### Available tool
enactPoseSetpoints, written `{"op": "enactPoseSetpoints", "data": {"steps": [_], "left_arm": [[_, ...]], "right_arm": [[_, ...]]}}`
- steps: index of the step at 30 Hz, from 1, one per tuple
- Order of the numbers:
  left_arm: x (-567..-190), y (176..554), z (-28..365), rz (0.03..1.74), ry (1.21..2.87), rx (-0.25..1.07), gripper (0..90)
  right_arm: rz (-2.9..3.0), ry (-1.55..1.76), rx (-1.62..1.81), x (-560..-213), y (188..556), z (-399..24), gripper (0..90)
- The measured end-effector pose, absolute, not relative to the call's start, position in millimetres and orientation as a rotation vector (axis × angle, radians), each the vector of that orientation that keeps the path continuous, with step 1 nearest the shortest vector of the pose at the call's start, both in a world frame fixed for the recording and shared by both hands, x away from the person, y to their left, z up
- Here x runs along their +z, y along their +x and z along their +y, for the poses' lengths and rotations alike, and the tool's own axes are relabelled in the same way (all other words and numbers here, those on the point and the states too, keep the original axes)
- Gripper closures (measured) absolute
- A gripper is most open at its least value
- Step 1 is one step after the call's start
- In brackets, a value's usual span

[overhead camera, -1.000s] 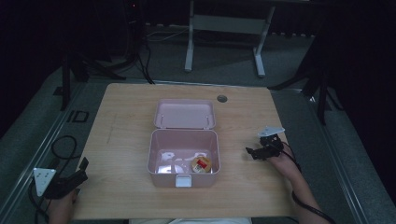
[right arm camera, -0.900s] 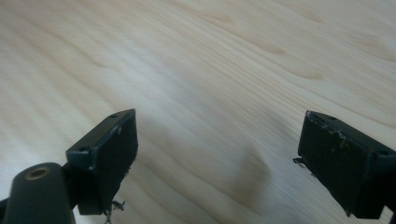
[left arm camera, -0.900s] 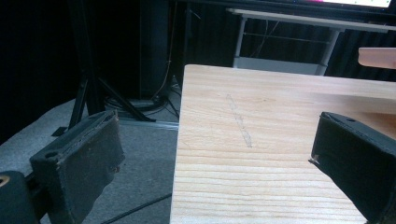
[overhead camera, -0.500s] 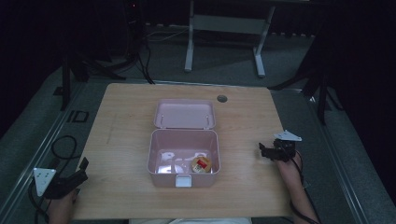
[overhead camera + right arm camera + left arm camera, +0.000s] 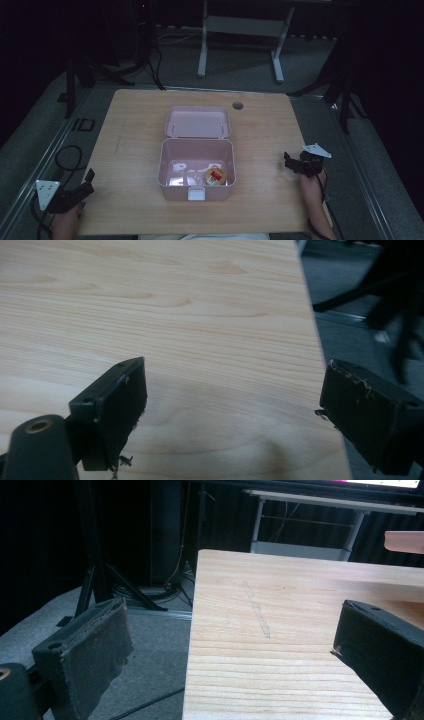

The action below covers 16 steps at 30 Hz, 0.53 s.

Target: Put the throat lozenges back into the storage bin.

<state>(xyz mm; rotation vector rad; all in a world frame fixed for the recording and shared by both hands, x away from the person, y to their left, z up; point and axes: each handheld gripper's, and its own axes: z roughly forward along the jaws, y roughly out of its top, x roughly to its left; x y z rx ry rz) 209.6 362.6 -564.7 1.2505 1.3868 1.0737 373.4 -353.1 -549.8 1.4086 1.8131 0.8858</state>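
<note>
**Two idle tools, one open pink box between them**

Two tools flank the pink box (image 5: 196, 170), which sits open at the middle of the worktop (image 5: 130, 130), its lid (image 5: 198, 122) laid back on the far side. My left tool (image 5: 80, 190) rests well to the box's left, at the near corner, jaws spread wide and empty. My right tool (image 5: 295, 164) hangs well to the box's right, near the edge, jaws likewise wide with nothing between them.

Inside the box, toward its right front, lies a small round item with a red label (image 5: 216, 176); I cannot tell what it is. I judge the box light, stiff and slick plastic. I would take the lid by its far rim to close it, or pinch a side wall to shift the base.
</note>
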Motion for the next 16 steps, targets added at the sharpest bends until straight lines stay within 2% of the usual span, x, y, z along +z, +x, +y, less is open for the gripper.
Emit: {"op": "enactPoseSetpoints", "data": {"steps": [16], "left_arm": [[-564.7, 209.5, 363.0, 1.386, 1.249, 1.071, 2.5]], "right_arm": [[1.728, 1.444, 0.878, -552.5, 372.6, -359.1, 11.3]]}}
